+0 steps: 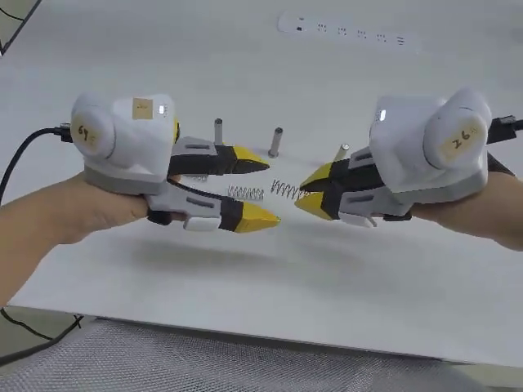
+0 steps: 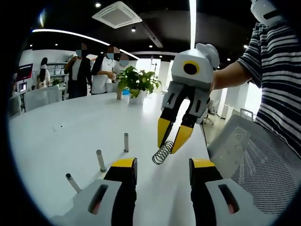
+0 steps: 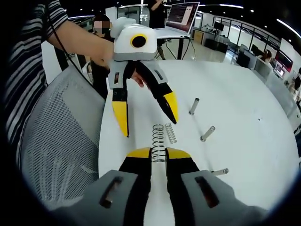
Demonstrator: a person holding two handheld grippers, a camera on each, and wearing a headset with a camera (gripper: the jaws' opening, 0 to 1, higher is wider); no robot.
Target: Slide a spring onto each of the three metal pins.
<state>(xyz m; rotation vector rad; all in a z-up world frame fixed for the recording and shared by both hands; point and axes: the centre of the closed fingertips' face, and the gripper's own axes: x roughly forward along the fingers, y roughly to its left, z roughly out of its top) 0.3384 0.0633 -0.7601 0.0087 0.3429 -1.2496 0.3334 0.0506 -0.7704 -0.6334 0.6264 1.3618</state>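
Observation:
Three short metal pins (image 1: 218,131) (image 1: 276,140) (image 1: 341,152) stand upright in a row on the white table. My right gripper (image 1: 307,194) is shut on one end of a spring (image 1: 286,189), which sticks out level toward the left gripper. In the right gripper view the held spring (image 3: 158,143) rises from between the closed tips (image 3: 158,153). A second spring (image 1: 245,193) lies loose on the table, also visible as the loose spring (image 3: 170,133) beside the held one. My left gripper (image 1: 261,192) faces it, open and holding nothing; its jaws (image 2: 163,165) stand wide apart.
A white power strip (image 1: 351,33) lies at the table's far edge. A black cable (image 1: 20,159) trails off the left gripper. A mesh chair (image 1: 204,359) sits below the table's front edge. People and a potted plant (image 2: 137,82) stand far down the table.

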